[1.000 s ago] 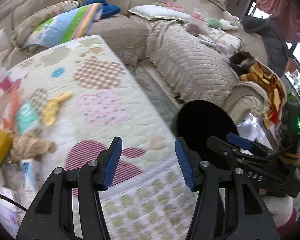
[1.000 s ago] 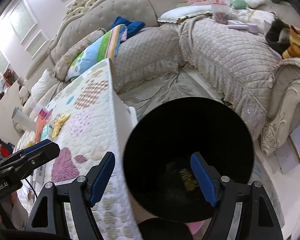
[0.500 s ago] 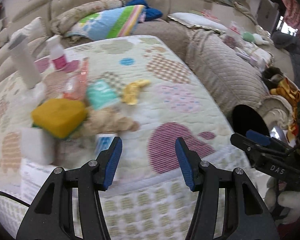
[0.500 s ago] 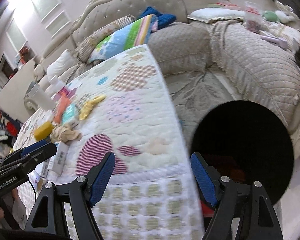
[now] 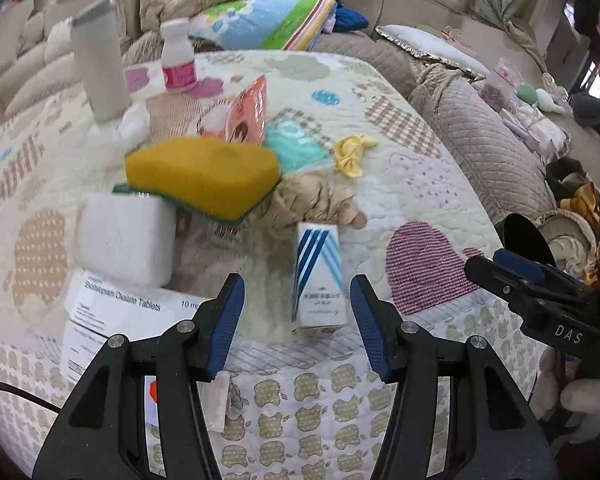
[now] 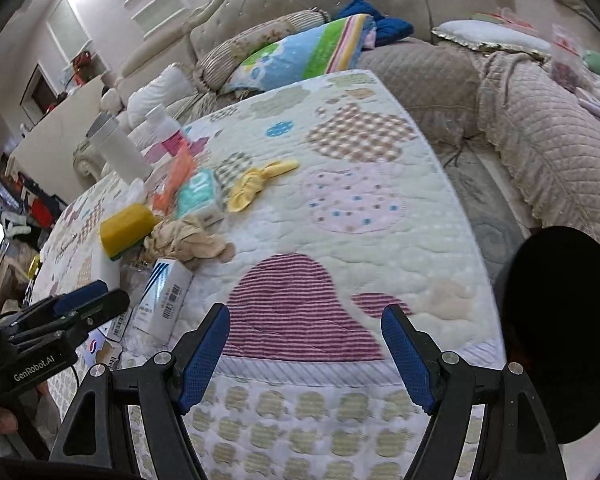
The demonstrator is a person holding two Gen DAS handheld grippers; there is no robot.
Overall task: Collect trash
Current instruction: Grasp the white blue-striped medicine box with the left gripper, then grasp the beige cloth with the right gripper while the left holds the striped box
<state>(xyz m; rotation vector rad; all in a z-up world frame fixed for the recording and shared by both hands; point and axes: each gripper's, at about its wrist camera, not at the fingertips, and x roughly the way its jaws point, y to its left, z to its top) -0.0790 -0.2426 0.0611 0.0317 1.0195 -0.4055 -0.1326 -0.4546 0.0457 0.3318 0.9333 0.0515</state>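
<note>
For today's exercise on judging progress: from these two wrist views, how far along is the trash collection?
Little looks done: nothing shows inside the dark black bin. Nothing is in hand; the left gripper is open around the blue-striped small box, and the right gripper is open and empty. Left: that box, the crumpled beige wad and the orange wrapper.

On the patchwork quilted table (image 5: 420, 184), a small blue-striped white carton (image 5: 319, 280) lies near the front edge, a crumpled beige cloth (image 5: 312, 200) behind it, a yellow sponge (image 5: 202, 176) and white foam block (image 5: 126, 236) to its left.
</note>
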